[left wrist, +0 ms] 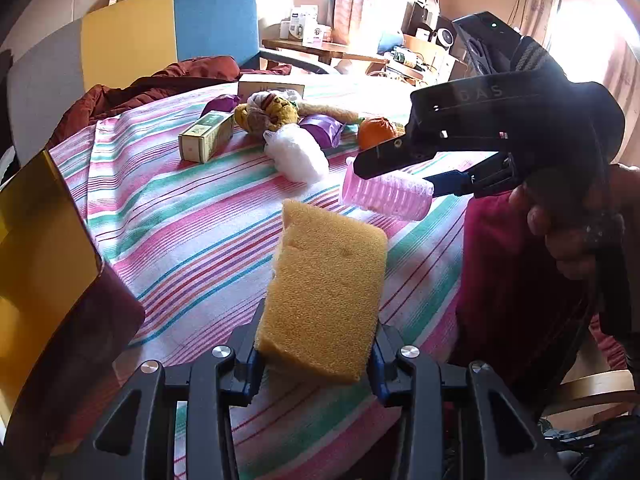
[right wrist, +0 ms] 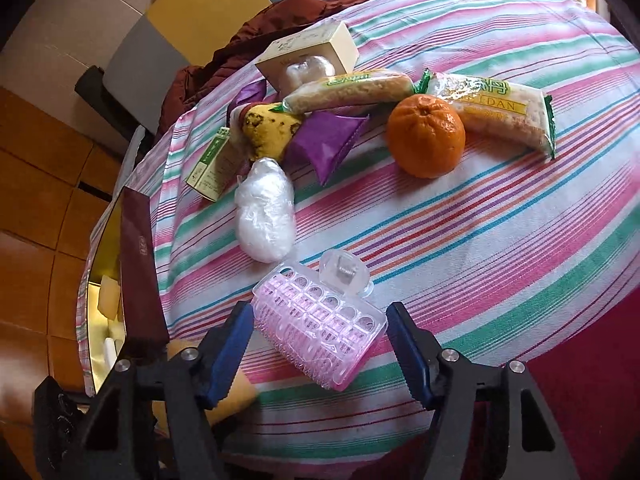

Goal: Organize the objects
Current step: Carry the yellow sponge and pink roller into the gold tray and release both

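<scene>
Leftmost, a dark red box stands at the table's left edge, and beside it the left gripper holds a yellow sponge clamped between its pads above the striped tablecloth. Farther right, the right gripper has a pink hair roller between its jaws; whether both pads press it is unclear. Beyond, mid-table, lie a green carton, a white plastic bundle, a purple packet, an orange and two snack packs.

Bare striped cloth ahead (orange and white bundle flank it).
</scene>
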Available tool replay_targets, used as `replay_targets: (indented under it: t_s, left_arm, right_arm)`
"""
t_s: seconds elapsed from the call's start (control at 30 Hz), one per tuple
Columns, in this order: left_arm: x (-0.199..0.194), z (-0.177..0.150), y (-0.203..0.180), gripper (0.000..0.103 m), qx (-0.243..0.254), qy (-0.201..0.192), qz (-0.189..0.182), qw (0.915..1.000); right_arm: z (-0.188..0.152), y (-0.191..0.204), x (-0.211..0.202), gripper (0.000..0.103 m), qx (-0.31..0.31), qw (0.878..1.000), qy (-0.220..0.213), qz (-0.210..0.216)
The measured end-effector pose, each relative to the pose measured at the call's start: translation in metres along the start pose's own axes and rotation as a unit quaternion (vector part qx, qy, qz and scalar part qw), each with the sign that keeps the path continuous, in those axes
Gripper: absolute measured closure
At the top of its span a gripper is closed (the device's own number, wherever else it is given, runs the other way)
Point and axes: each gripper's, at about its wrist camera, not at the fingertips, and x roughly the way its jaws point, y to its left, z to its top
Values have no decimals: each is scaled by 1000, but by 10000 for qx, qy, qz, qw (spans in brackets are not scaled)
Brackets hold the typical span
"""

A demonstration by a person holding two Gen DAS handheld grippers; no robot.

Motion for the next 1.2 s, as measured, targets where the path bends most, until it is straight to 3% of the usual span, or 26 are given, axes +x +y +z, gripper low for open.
replay_targets:
  t_s: [0.23, 0.37, 0.5, 0.63, 0.9, 1.1, 1.2]
  left_arm:
    - [-43, -2, 15, 61, -341, -410, 162, 9984]
    - [-88, -3, 46, 61, -876, -873, 477, 9912]
    - [-127, -13, 87, 60, -1446, -1174, 1075, 9766]
    - [-151, -33, 132, 60, -2073, -1178, 1584, 9581]
    - [-165, -74, 192, 60, -2797, -1107, 1991, 9327]
    - [-159, -74, 215, 59, -3083, -1109, 2264, 9173]
    - [-159, -74, 230, 52, -3255, -1061, 2524, 9050]
  right_arm:
    - [-4, 19, -24, 35, -251, 9991, -249, 220]
    - [0, 49, -36, 34, -641, 9964, -430, 359]
    - [3, 95, -34, 34, -1233, 9899, -466, 517]
    - [1, 144, -19, 34, -1782, 9812, -384, 636]
    - [-13, 208, 18, 34, -2624, 9629, -9, 635]
    - [-38, 239, 42, 34, -3200, 9457, 152, 547]
    - [-50, 249, 57, 34, -3523, 9352, 176, 300]
